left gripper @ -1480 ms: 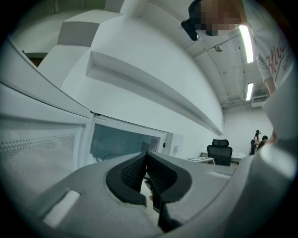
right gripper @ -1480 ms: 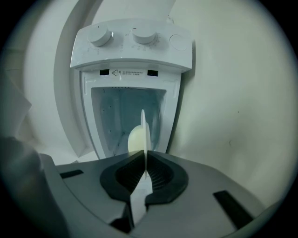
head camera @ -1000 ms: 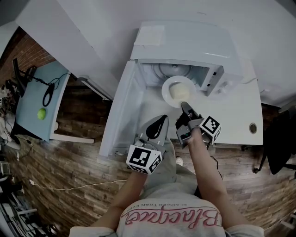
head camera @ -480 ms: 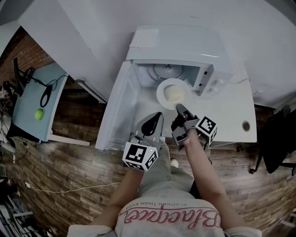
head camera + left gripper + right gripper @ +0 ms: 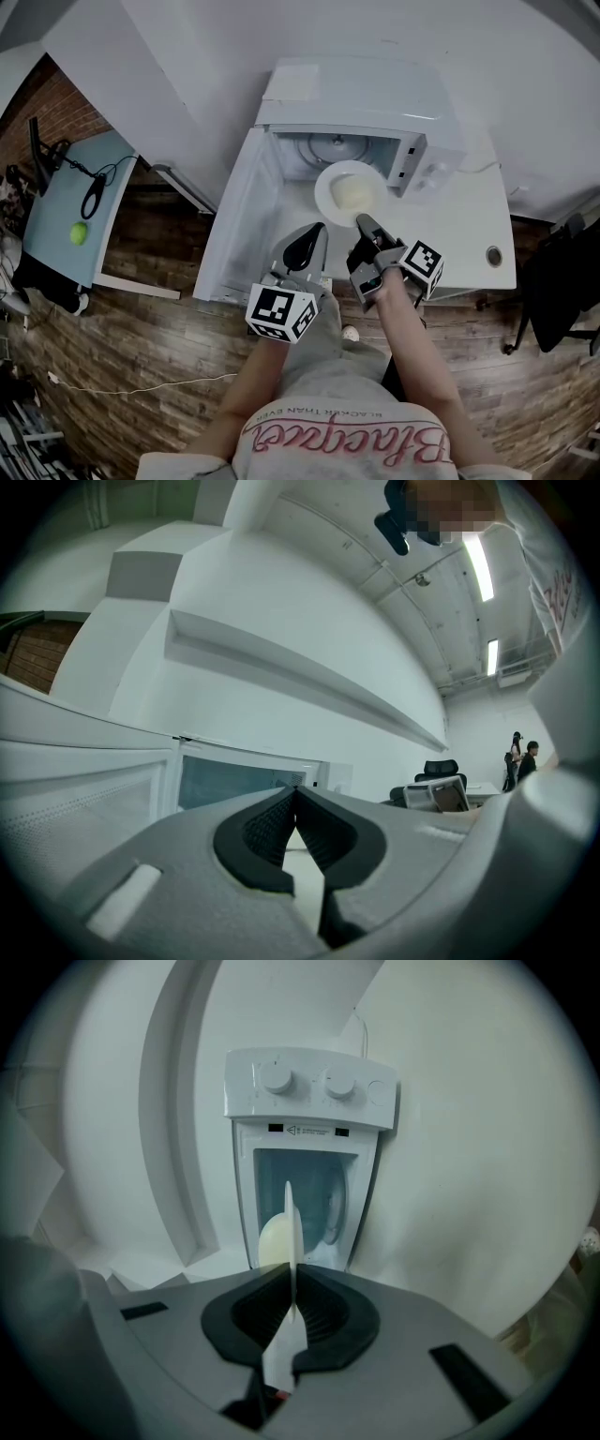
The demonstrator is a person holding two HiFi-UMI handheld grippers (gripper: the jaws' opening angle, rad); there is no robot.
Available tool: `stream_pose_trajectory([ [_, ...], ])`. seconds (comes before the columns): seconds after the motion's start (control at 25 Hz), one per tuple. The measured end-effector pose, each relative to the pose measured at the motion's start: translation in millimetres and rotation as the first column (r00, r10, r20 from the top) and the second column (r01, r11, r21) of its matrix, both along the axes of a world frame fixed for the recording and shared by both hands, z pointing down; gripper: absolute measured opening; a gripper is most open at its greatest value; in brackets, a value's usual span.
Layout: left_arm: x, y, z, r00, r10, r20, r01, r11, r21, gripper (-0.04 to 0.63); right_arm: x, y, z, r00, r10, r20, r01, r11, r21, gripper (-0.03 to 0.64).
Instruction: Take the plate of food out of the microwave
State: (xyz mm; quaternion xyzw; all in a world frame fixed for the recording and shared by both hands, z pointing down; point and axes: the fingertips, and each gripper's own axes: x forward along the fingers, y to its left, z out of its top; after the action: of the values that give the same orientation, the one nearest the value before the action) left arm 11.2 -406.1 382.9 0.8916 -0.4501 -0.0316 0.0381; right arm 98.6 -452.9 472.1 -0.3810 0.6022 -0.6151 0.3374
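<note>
The white microwave (image 5: 361,98) stands open, its door (image 5: 236,220) swung out to the left. A white plate (image 5: 328,199) with a pale mound of food (image 5: 352,192) hangs level just in front of the cavity (image 5: 330,145). My right gripper (image 5: 362,222) is shut on the plate's near rim. In the right gripper view the plate (image 5: 289,1218) runs edge-on between the pads, with the food (image 5: 273,1241) on its left face and the microwave (image 5: 309,1101) behind. My left gripper (image 5: 314,231) hovers left of the plate, shut and empty (image 5: 296,794).
The microwave sits on a white table (image 5: 464,234) with a round hole (image 5: 494,255) at its right. A light side table (image 5: 70,202) with a green ball (image 5: 78,232) and a cable stands at the left. A dark chair (image 5: 562,281) is at the far right. Wood floor lies below.
The right gripper has drawn the plate a little further out of the cavity toward me. The left gripper has stayed shut beside it.
</note>
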Motion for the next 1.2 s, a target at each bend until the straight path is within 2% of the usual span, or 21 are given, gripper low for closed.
stream_pose_trajectory([
  [0.56,-3.8,4.9,-4.5,0.998,-0.033,-0.051,0.031,0.999,-0.032,0.006,12.2,29.7,-32.5,0.999,0.041,-0.007,-0.041,0.999,0.007,0.023],
  [0.92,-6.6,-8.4,-23.8,0.997,-0.035,-0.065,0.035,0.999,-0.007,0.006,14.6,30.2,-62.6,0.994,0.110,-0.020,-0.109,0.993,0.038,0.023],
  [1.2,-15.2,-21.6,-43.9,0.999,-0.020,-0.044,0.020,1.000,0.019,0.006,3.9,21.7,-84.1,0.989,0.144,-0.015,-0.143,0.988,0.055,0.023],
])
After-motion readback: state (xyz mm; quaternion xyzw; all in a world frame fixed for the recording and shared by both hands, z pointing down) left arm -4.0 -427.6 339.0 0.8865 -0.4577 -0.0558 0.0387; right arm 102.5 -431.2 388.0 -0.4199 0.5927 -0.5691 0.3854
